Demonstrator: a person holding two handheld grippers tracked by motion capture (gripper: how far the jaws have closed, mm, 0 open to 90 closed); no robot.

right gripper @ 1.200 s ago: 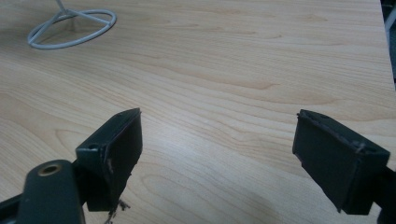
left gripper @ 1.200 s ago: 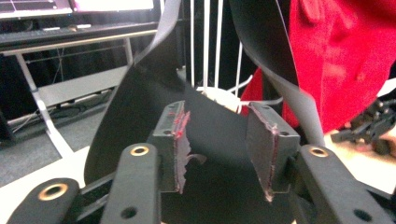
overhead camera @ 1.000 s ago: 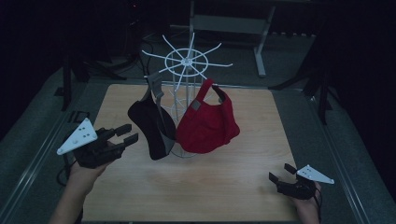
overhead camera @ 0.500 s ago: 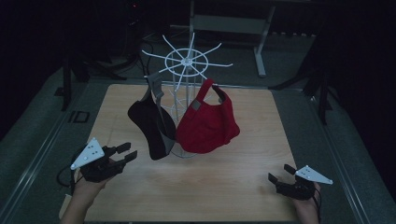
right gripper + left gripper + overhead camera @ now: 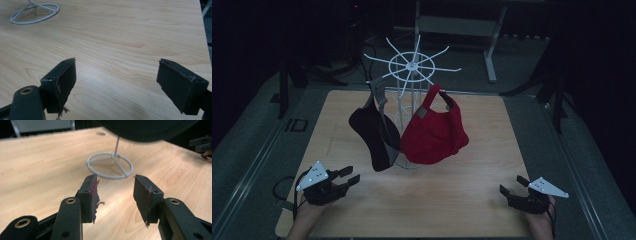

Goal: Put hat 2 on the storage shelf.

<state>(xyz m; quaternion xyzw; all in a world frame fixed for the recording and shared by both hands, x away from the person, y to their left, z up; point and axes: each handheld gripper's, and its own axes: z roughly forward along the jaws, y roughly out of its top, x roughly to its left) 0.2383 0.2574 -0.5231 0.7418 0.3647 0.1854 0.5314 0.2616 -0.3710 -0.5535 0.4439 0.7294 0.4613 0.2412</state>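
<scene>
left gripper (image 5: 353, 177) empty, fingers parted, near black cap (image 5: 371, 136)

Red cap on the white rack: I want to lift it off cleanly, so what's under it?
Under the red cap sits the rack's ring base on the bare wooden table. The cap covers part of that ring.

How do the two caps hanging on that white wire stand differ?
The red cap hangs on the stand's right side, the black cap on its left. The red cap shows its rounded crown, full and wide; the black cap hangs narrower, turned edge-on. Both dangle by their back straps from the stand's arms, above the table.
</scene>
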